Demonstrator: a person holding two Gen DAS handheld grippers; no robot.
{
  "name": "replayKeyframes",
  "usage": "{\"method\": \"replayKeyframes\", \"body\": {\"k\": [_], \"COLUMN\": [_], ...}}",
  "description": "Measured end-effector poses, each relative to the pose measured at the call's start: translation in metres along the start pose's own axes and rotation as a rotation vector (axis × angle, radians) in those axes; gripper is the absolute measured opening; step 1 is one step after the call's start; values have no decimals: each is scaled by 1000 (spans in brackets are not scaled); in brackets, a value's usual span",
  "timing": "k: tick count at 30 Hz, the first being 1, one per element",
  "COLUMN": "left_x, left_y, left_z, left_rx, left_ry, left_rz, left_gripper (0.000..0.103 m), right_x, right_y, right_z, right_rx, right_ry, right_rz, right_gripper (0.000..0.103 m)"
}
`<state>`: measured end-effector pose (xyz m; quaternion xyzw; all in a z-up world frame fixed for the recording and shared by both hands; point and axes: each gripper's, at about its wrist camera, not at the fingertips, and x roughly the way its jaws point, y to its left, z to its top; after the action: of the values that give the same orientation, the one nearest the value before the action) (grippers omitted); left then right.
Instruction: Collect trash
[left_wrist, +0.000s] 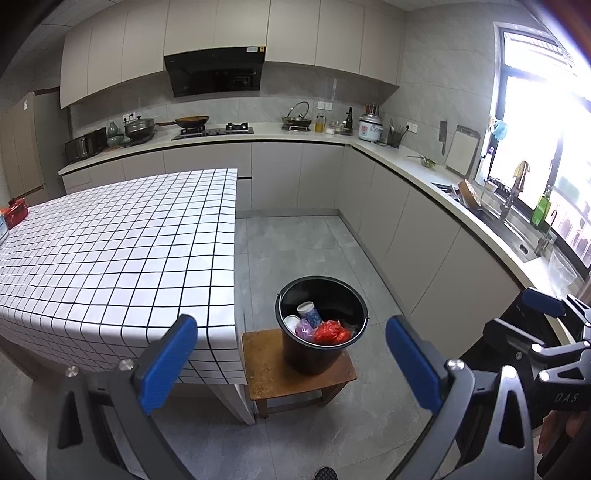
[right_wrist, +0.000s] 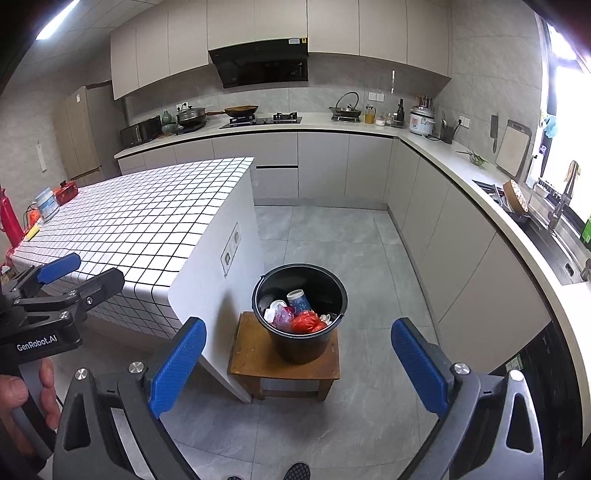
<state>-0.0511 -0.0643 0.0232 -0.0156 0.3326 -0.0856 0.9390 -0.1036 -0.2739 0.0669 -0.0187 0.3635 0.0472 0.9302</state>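
Observation:
A black bucket (left_wrist: 320, 332) stands on a small wooden stool (left_wrist: 269, 373) beside the table. It holds trash: a paper cup (left_wrist: 309, 312), a red plastic bag (left_wrist: 330, 332), a purple wrapper and white bits. It also shows in the right wrist view (right_wrist: 300, 321) with the same trash. My left gripper (left_wrist: 291, 363) is open and empty, held back above the floor in front of the bucket. My right gripper (right_wrist: 298, 363) is open and empty, also short of the bucket. Each gripper shows at the edge of the other's view.
A table with a white checked cloth (left_wrist: 110, 240) stands left of the bucket. A red tin (right_wrist: 66, 192), a white tub (right_wrist: 47, 203) and a red bottle (right_wrist: 9, 218) sit at its far end. Kitchen counters (left_wrist: 406, 158) with a sink (left_wrist: 517, 236) run along the back and right.

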Motion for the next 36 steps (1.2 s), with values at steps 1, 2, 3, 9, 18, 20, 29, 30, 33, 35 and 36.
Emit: {"method": "replayKeyframes", "body": {"k": [1, 2, 3, 9, 18, 20, 29, 30, 33, 35, 36], "left_x": [1, 1, 1, 2, 0, -1, -1, -1, -1, -1, -1], "left_y": [-1, 0, 0, 0, 2, 2, 3, 2, 2, 2, 1], "left_z": [1, 1, 2, 4, 8, 8, 9, 10, 11, 11, 11], "left_rx": [0, 1, 1, 4, 3, 4, 1, 1, 1, 1, 2], "left_ry": [0, -2, -5, -8, -16, -16, -16, -16, -17, -17, -18], "left_rz": [-1, 0, -1, -1, 0, 2, 2, 4, 2, 2, 3], "left_gripper": [102, 102, 102, 102, 102, 102, 102, 102, 102, 102, 102], "right_x": [1, 1, 2, 5, 5, 5, 1, 1, 1, 1, 1], "right_y": [-1, -2, -2, -4, -3, -3, -5, -5, -5, -5, -5], "right_z": [1, 2, 3, 7, 11, 11, 12, 12, 13, 13, 13], "right_rx": [1, 1, 0, 1, -1, -1, 4, 3, 2, 2, 2], "right_ry": [1, 0, 0, 0, -2, -3, -15, -16, -17, -16, -16], "right_rz": [1, 2, 2, 5, 3, 3, 7, 6, 7, 7, 8], "right_gripper": [102, 102, 102, 102, 102, 102, 102, 102, 102, 102, 102]}}
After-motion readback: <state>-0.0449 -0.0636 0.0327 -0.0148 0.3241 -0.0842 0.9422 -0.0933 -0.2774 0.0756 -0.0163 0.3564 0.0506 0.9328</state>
